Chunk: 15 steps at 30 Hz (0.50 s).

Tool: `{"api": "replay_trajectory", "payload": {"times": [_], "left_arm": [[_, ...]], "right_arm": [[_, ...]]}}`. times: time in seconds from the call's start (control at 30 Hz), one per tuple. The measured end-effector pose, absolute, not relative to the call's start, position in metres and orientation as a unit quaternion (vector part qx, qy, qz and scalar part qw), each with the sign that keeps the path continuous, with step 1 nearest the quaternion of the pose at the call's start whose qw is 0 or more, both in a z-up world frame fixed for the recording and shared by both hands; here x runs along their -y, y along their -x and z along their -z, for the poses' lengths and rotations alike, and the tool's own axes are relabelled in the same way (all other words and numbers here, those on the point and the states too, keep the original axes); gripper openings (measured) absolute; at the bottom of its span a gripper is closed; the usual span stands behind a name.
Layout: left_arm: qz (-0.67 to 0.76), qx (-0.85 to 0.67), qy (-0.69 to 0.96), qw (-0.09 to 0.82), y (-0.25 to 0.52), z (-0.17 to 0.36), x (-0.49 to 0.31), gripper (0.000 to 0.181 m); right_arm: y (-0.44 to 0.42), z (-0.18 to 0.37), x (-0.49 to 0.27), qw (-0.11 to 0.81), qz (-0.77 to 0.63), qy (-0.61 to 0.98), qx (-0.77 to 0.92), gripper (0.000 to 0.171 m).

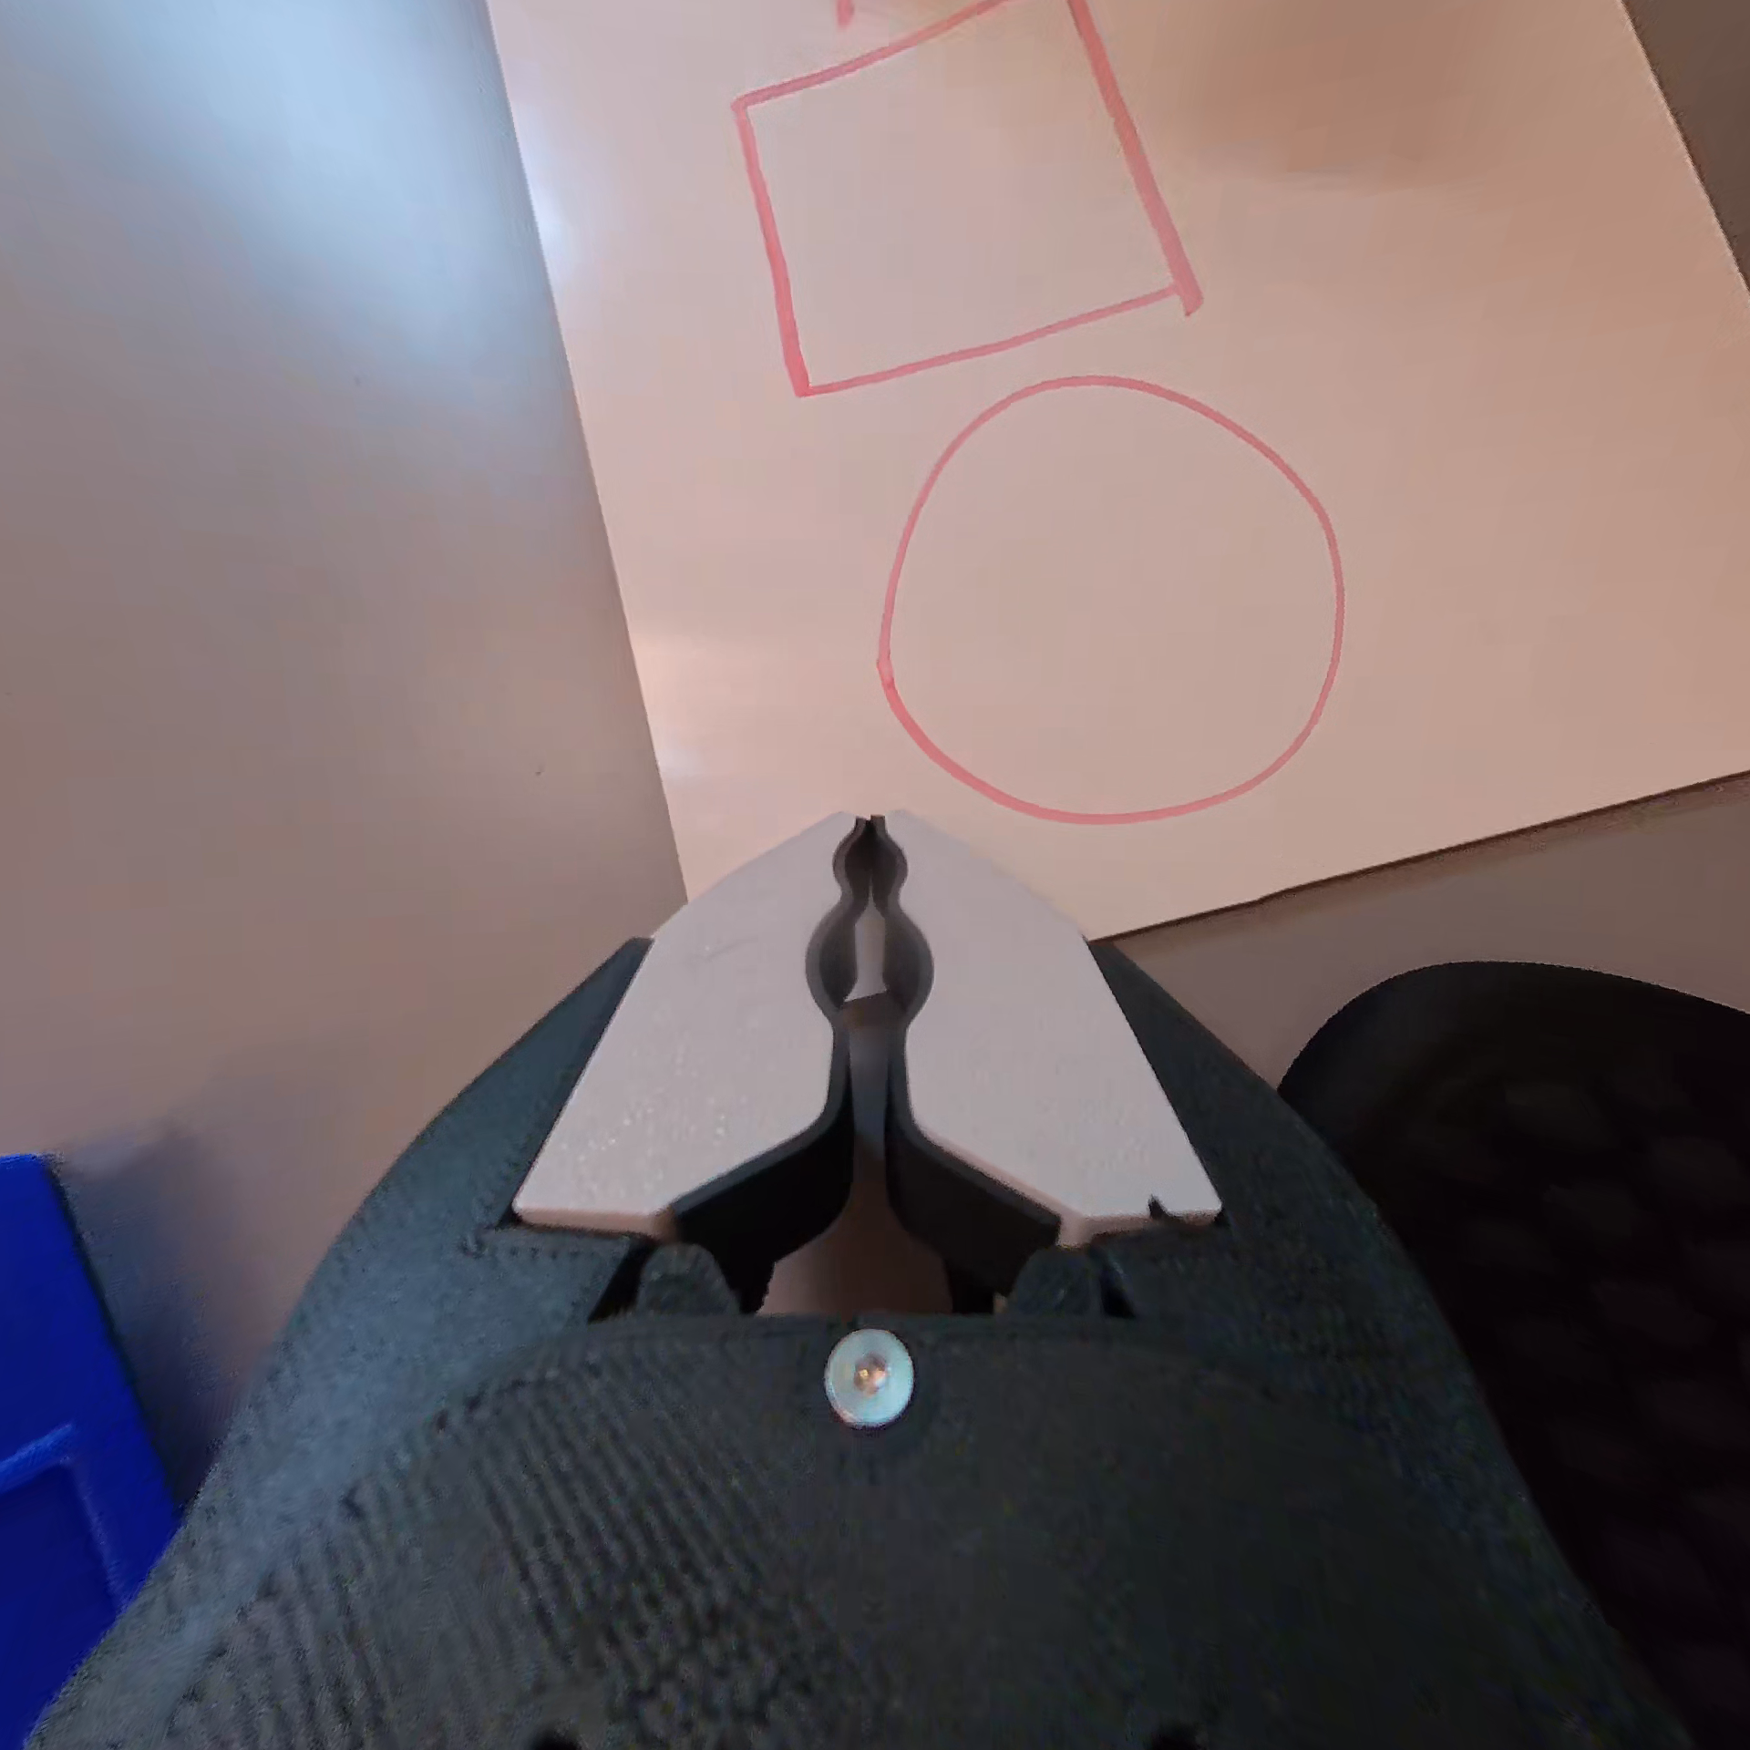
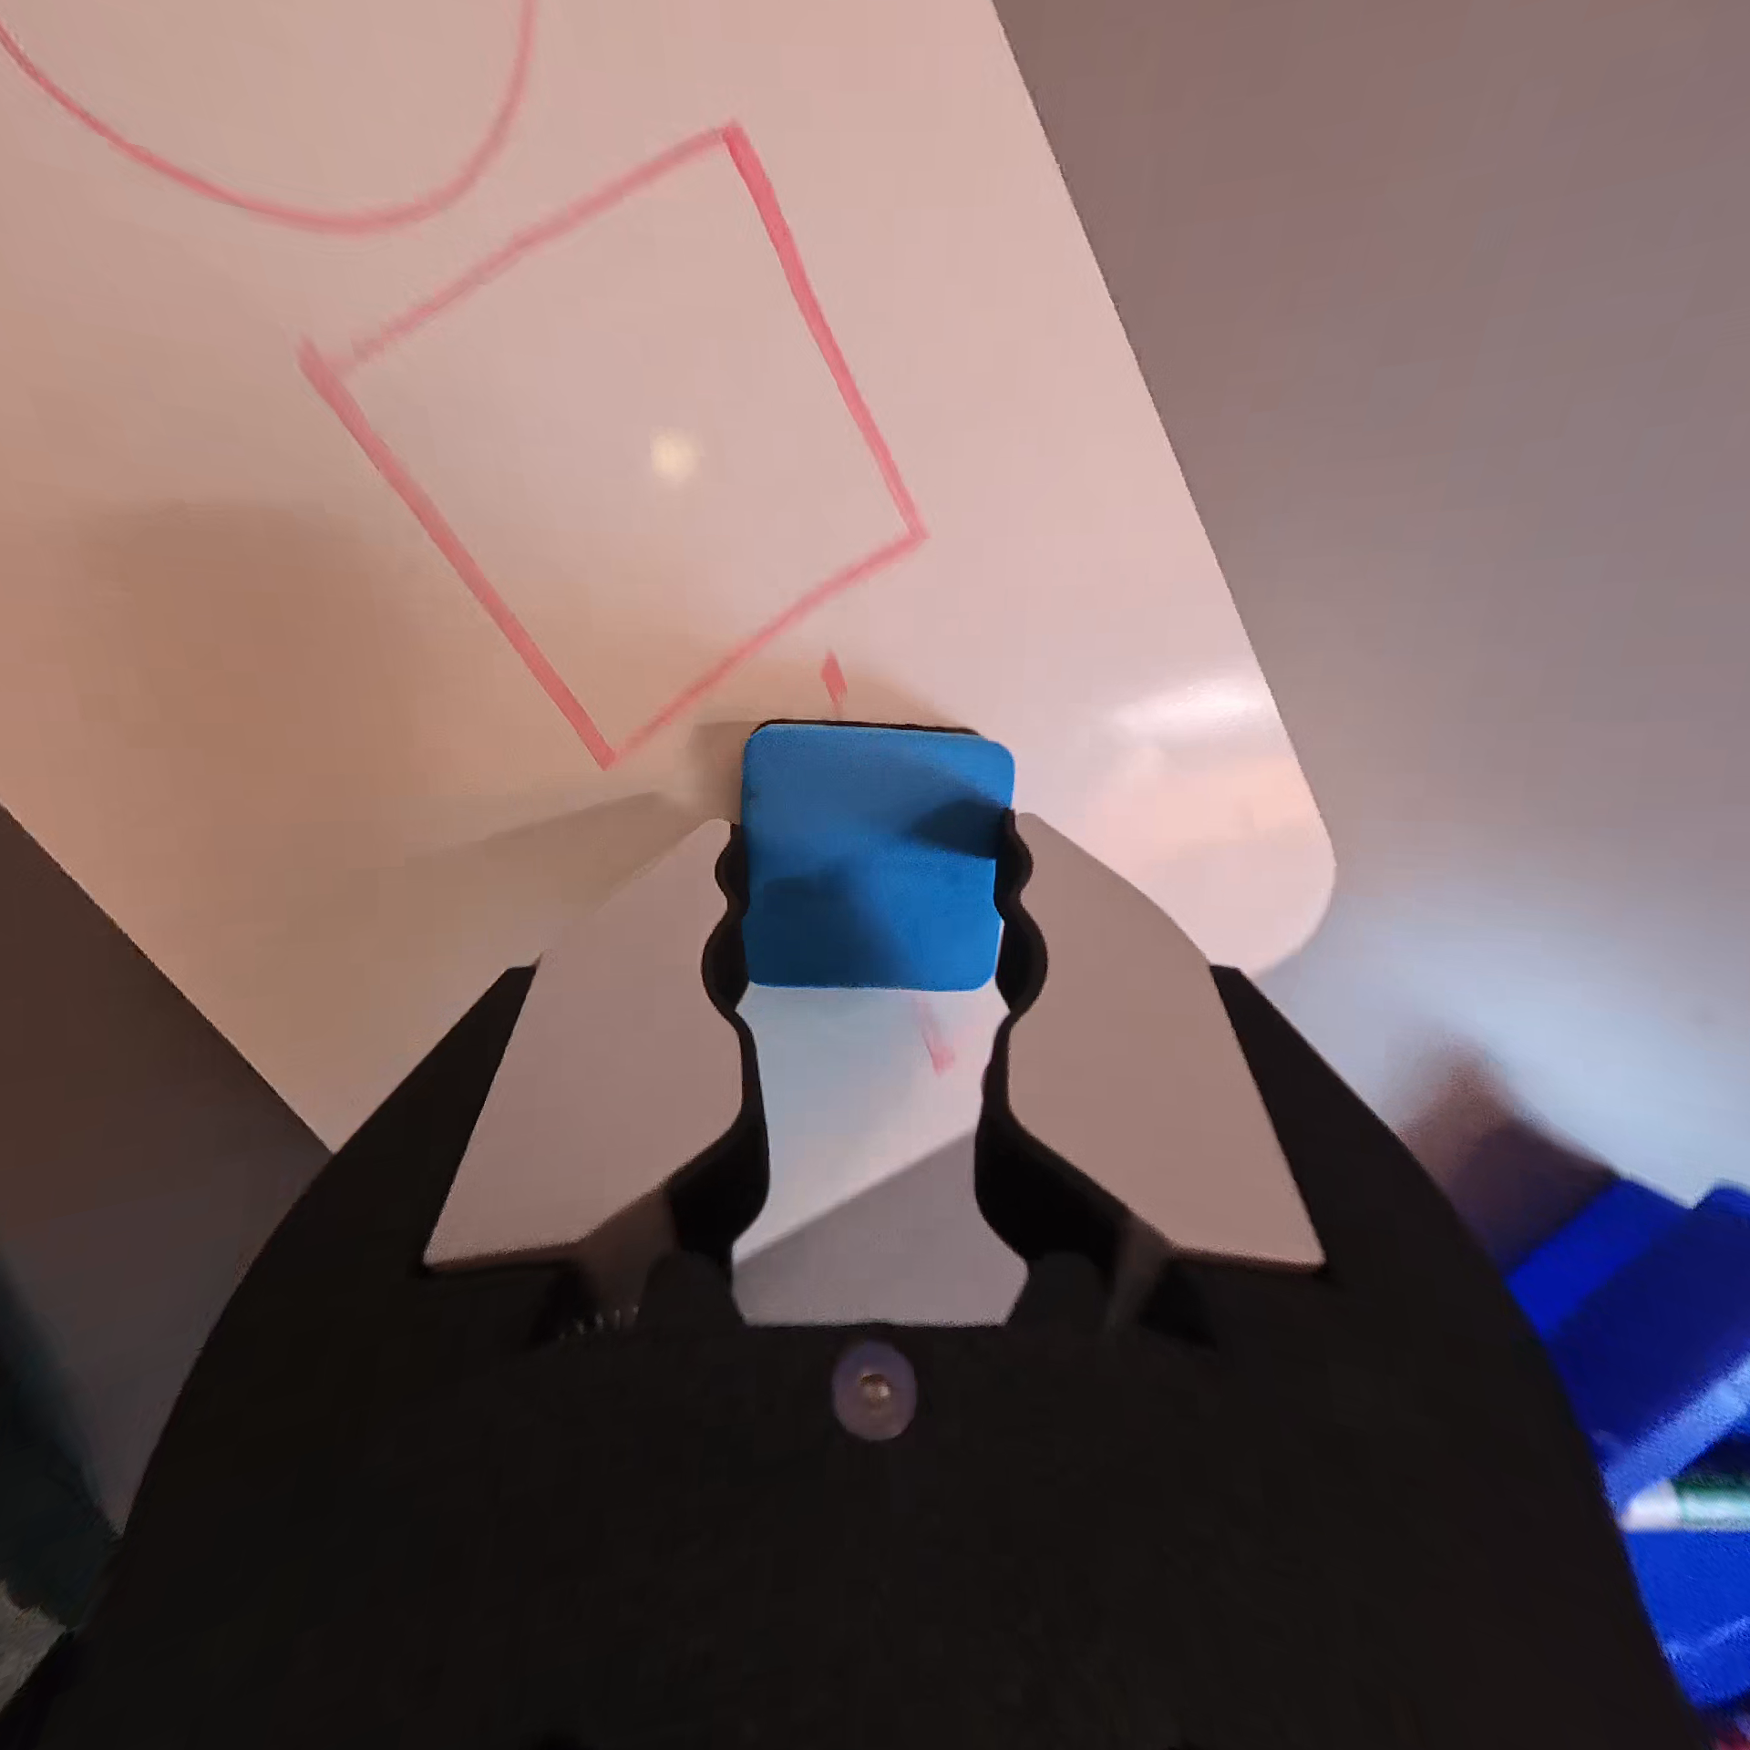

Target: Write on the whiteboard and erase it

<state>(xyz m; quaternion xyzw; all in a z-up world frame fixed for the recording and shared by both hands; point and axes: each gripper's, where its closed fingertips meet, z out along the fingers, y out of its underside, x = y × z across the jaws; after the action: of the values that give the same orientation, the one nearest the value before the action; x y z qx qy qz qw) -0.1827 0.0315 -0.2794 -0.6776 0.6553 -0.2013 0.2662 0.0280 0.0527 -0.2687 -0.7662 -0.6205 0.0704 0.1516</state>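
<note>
Eraser [image 2: 876, 857] foam, blue and square with rounded corners, sat clamped between the fingers of the right gripper [image 2: 871, 852], its dark underside pressed flat on the whiteboard [image 2: 1089, 455] near that board's rounded corner. It looked light and soft, likely to give a little under a squeeze, so the hold across its two side edges seemed the right one; a harder pinch would probably only buckle it, and a looser one might let it twist during a wipe. Just past its far edge lay a short red stroke [image 2: 833, 677], and another red scrap [image 2: 937, 1046] showed on the board behind it, between the fingers. Beyond stood a red square [image 2: 824, 350] and, farther toward the opposite edge, part of a red circle [image 2: 284, 204], both whole and unwiped. The left gripper [image 1: 873, 819] was closed with its tips meeting, nothing between them, hovering off the board's near edge beside the circle [image 1: 1335, 606] and square [image 1: 767, 246] in its own view. The board was glossy and smooth, throwing back pale glare, so the foam should have slid easily and the thin sheet might have shifted on the grey tabletop [image 1: 284, 568] if pushed hard without a steadying hold. A blue bin [image 2: 1686, 1401] stood off the board's corner side, another blue box [image 1: 57, 1420] at the left, and a dark chair back [image 1: 1534, 1184] near the board's near edge.
</note>
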Motion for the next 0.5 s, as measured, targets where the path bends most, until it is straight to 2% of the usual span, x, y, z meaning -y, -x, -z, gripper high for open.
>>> {"api": "replay_trajectory", "payload": {"times": [0.07,0.13,0.2,0.27,0.37,0.43,0.5], "left_arm": [[0.199,-0.656,0.677,0.267,0.182,0.279,-0.032,0.001],[0.197,-0.656,0.678,0.269,0.181,0.279,-0.032,0.001],[0.196,-0.655,0.678,0.270,0.180,0.280,-0.031,0.001],[0.195,-0.655,0.678,0.272,0.179,0.280,-0.030,0.000],[0.190,-0.658,0.675,0.275,0.178,0.279,-0.029,0.000],[0.190,-0.658,0.674,0.276,0.176,0.280,-0.028,0.000],[0.186,-0.658,0.675,0.277,0.175,0.279,-0.028,0.000]], "right_arm": [[-0.048,0.269,-0.081,0.158,-0.056,0.803,0.572,0.051],[-0.032,0.269,-0.096,0.175,-0.058,0.804,0.565,0.051],[0.003,0.269,-0.066,0.184,-0.078,0.761,0.617,0.051],[-0.004,0.269,-0.040,0.168,-0.078,0.746,0.639,0.051],[-0.042,0.269,-0.074,0.175,-0.067,0.802,0.568,0.050],[-0.022,0.269,-0.091,0.198,-0.063,0.798,0.566,0.050],[0.015,0.269,-0.063,0.203,-0.092,0.761,0.610,0.050]]}}
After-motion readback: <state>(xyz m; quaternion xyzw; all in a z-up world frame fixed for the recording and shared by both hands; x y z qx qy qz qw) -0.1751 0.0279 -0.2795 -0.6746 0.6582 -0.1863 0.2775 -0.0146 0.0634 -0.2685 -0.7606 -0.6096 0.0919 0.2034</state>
